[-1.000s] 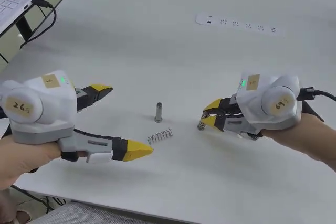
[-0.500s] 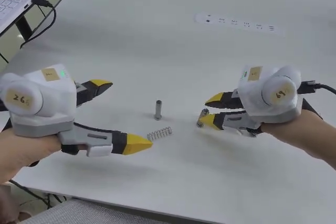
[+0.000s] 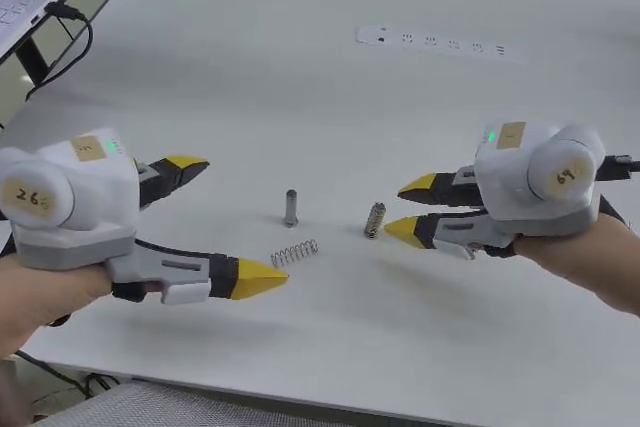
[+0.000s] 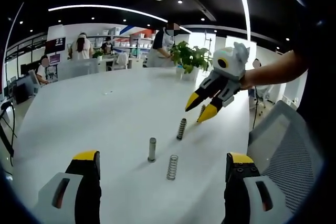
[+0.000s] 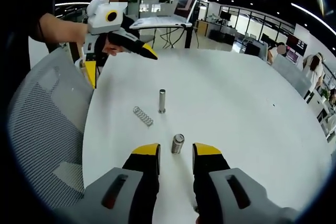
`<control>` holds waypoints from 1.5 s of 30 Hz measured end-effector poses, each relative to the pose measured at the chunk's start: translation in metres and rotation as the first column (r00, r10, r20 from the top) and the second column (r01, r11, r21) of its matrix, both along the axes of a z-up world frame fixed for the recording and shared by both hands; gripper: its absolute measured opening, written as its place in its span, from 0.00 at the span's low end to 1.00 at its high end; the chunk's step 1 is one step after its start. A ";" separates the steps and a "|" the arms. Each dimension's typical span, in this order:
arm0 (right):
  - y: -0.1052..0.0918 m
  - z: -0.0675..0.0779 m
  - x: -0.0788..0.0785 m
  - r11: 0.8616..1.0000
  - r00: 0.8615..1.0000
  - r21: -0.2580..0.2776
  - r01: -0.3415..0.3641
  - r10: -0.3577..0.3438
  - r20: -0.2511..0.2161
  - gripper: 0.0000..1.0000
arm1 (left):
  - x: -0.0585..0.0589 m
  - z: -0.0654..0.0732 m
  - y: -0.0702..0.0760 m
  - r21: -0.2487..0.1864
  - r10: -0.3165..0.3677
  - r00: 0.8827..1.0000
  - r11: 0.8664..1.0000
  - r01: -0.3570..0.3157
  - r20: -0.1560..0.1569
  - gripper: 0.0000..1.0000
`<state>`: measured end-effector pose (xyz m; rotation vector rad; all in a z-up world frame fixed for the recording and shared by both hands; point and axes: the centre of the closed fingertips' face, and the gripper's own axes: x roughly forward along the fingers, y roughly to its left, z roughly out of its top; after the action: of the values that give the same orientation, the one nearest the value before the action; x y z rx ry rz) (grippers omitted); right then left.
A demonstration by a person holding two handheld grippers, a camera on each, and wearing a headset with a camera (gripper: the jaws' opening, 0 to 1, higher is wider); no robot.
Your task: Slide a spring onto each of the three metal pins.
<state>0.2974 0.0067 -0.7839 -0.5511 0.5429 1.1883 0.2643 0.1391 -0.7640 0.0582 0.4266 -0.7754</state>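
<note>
Head view: the right gripper (image 3: 404, 210) has drawn back from the spring-covered pin (image 3: 375, 219), which now stands free on the table (image 3: 300, 77). Its jaws are narrowly parted and hold nothing.

Left gripper view: the left gripper (image 4: 163, 157) has its jaws wide and empty. A bare pin (image 4: 152, 149) stands ahead and a loose spring (image 4: 172, 167) lies beside it.

Right gripper view: the spring-covered pin stands just beyond the tips, untouched.

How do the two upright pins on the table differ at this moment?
The bare pin is smooth metal with no spring; the sprung pin carries a coil around it. The bare pin stands close to the loose spring; the sprung pin stands just ahead of the right gripper and its open jaws. Both stand upright, ungripped.
</note>
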 end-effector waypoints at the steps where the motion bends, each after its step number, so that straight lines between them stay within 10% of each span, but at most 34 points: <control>1: -0.002 0.001 0.000 1.000 1.000 0.010 0.011 -0.011 -0.004 0.23 | 0.000 0.000 0.000 -0.001 0.001 1.000 1.000 -0.001 0.000 0.97; 16: -0.026 0.014 -0.009 0.990 0.995 0.106 0.091 -0.086 -0.051 0.25 | 0.000 -0.001 -0.001 0.005 -0.006 1.000 1.000 0.006 -0.003 0.97; 45: 0.032 0.024 -0.029 0.988 0.989 0.047 -0.145 0.144 0.030 0.23 | -0.001 -0.003 0.003 0.003 -0.005 1.000 1.000 0.005 -0.014 0.96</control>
<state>0.2686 0.0384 -0.7600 -0.5709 0.4554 1.3264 0.2632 0.1423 -0.7666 0.0569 0.4408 -0.7805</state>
